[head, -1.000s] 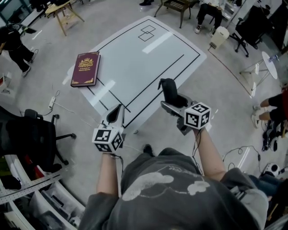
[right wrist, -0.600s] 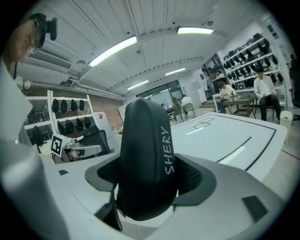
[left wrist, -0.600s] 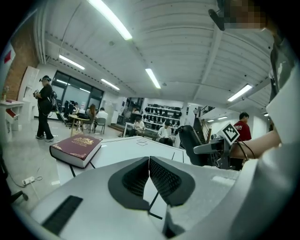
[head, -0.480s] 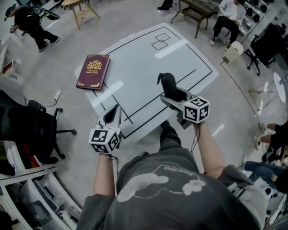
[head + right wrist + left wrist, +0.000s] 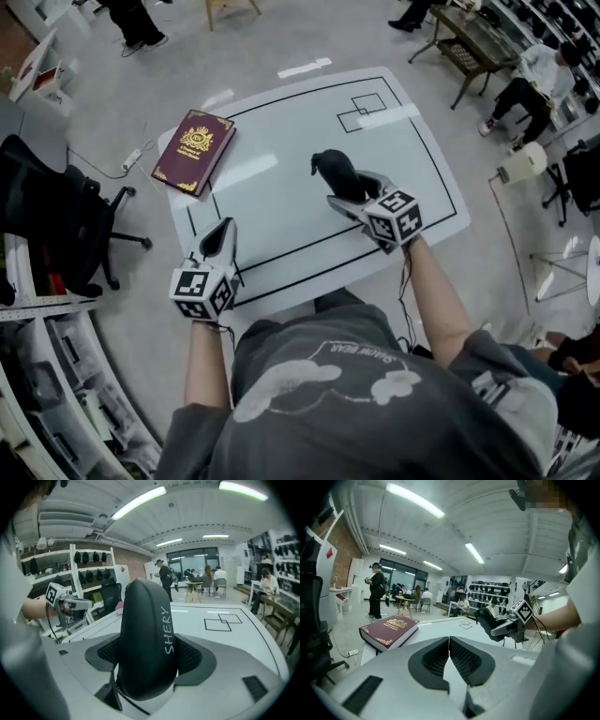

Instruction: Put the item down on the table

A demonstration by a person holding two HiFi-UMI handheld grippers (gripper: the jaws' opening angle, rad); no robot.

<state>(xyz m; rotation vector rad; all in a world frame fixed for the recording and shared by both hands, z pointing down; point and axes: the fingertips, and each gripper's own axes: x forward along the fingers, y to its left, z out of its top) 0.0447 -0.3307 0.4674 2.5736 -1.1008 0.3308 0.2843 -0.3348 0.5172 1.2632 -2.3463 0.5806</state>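
Black case (image 5: 145, 639) is clamped between the jaws of the right gripper (image 5: 349, 192), its long axis running out past the pads, over the middle of the white table (image 5: 281, 122) (so the way to go is probably straight down). The left gripper (image 5: 449, 654) hangs at the near edge, jaws together on nothing.

Case (image 5: 333, 169) rear hidden by R gripper (image 5: 354, 192).

Open-plan lab: gear shelves (image 5: 91, 569), office chair (image 5: 52, 225), line-marked table (image 5: 281, 202).

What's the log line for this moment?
right gripper: shut on black case, above table | left gripper: shut, empty | maroon book: table's left corner | placement: not yet done
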